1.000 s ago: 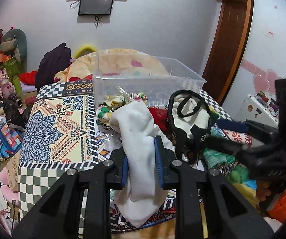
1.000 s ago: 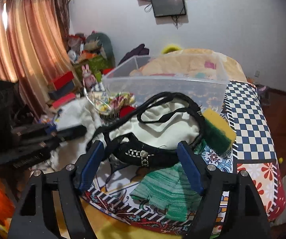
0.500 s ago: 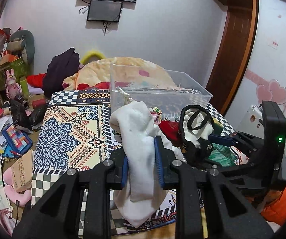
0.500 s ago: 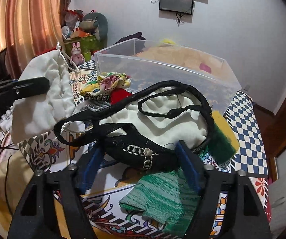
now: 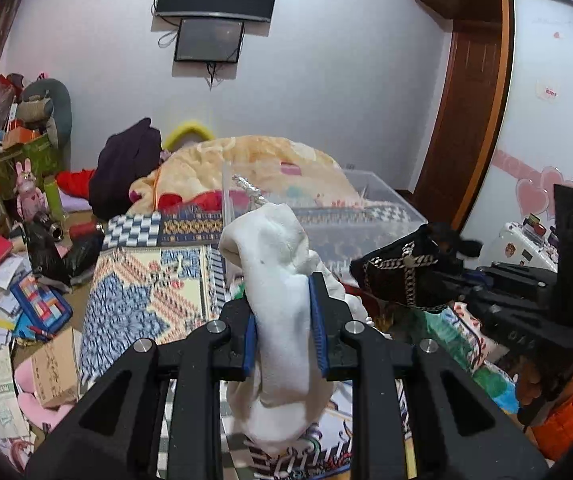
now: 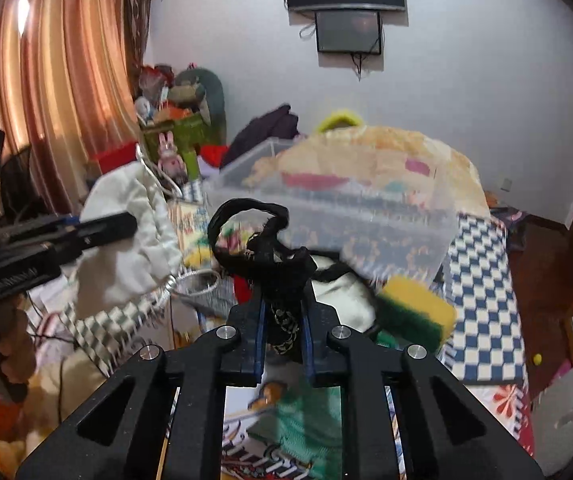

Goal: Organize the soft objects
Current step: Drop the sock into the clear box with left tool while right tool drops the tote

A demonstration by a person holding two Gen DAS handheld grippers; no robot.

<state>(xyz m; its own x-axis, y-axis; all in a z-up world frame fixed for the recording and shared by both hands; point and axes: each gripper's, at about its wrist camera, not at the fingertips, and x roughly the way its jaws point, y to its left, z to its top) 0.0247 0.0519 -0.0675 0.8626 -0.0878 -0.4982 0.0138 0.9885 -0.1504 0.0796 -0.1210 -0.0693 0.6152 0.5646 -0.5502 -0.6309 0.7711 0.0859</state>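
Note:
My left gripper (image 5: 282, 328) is shut on a white cloth pouch (image 5: 278, 264) with a silver drawstring, held up above the patterned bedspread (image 5: 150, 284). The pouch also shows at the left of the right wrist view (image 6: 126, 236). My right gripper (image 6: 282, 328) is shut on a black strappy fabric item with gold trim (image 6: 274, 256), lifted off the pile; it shows at the right of the left wrist view (image 5: 406, 268). A clear plastic bin (image 6: 350, 216) stands just beyond both, also in the left wrist view (image 5: 366, 208).
A yellow-green sponge (image 6: 414, 312), a green knit piece (image 6: 306, 416) and a white cloth (image 6: 346, 296) lie on the bed below my right gripper. An orange blanket heap (image 5: 254, 164) sits behind the bin. Clutter covers the floor at left (image 5: 14, 300).
My right gripper has closed on the black strappy item and lifted it off the white cloth. My left gripper has raised the white pouch higher.

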